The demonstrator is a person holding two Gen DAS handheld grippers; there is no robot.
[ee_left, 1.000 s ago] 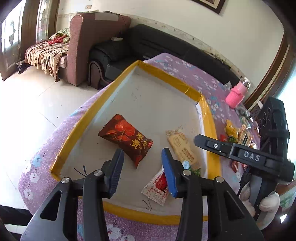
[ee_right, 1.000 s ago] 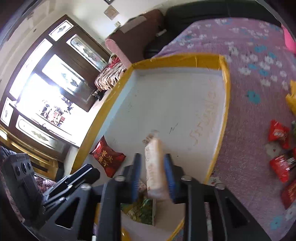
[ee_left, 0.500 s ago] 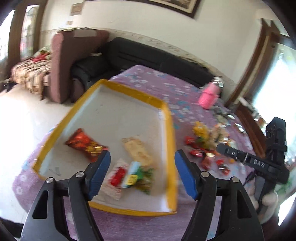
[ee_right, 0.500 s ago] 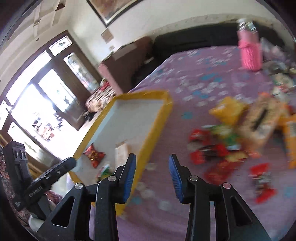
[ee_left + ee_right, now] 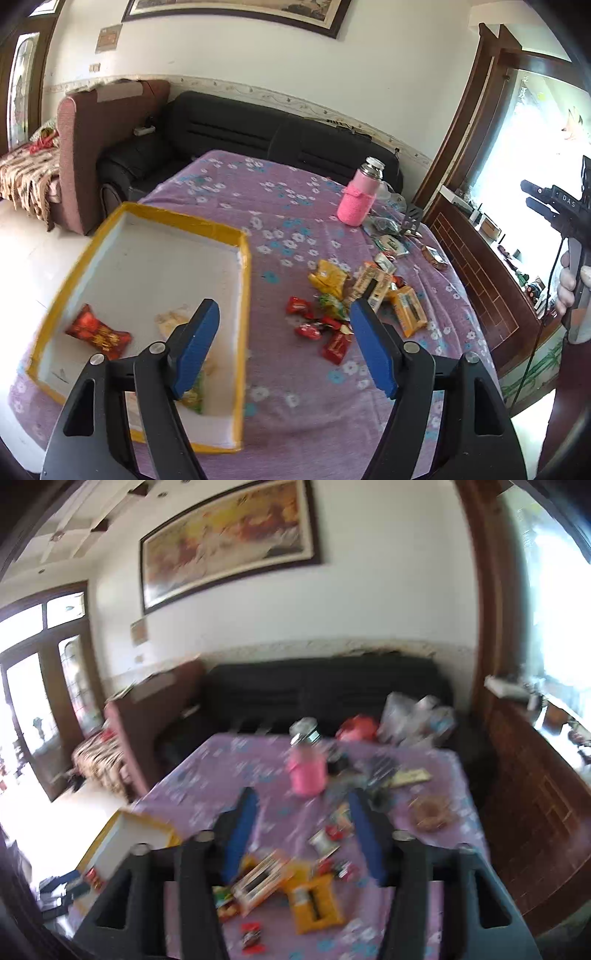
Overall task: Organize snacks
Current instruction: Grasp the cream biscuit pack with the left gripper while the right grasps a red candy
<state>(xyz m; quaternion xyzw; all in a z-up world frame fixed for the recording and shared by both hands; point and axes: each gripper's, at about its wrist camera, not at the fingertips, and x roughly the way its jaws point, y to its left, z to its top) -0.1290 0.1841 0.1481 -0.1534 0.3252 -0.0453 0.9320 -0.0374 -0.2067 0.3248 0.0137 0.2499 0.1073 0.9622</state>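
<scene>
A white tray with a yellow rim (image 5: pixel 243 258) sits at the left of the purple flowered tablecloth (image 5: pixel 295 369). In it lie a red packet (image 5: pixel 98 332), a beige packet (image 5: pixel 171 319) and a green packet (image 5: pixel 195 395). Loose snacks (image 5: pixel 351 295) are heaped to the tray's right. My left gripper (image 5: pixel 284 321) hangs open above the tray's right rim, with nothing between its fingers. My right gripper (image 5: pixel 303 805) is raised over the snack heap (image 5: pixel 291 878). Its jaws are opening and they hold nothing. That view is blurred. A hand holds the right gripper (image 5: pixel 554 203) high at the right edge.
A pink bottle (image 5: pixel 358 201) stands at the far side of the table beside small bags and packets. A black sofa (image 5: pixel 258 133) and a brown armchair (image 5: pixel 85 147) stand behind the table. A wooden cabinet (image 5: pixel 480 277) runs along the right.
The right gripper let go of the beige packet, which now lies in the tray, then rose and swung right over the loose snacks. The left gripper rose and pulled back. Both jaws widened.
</scene>
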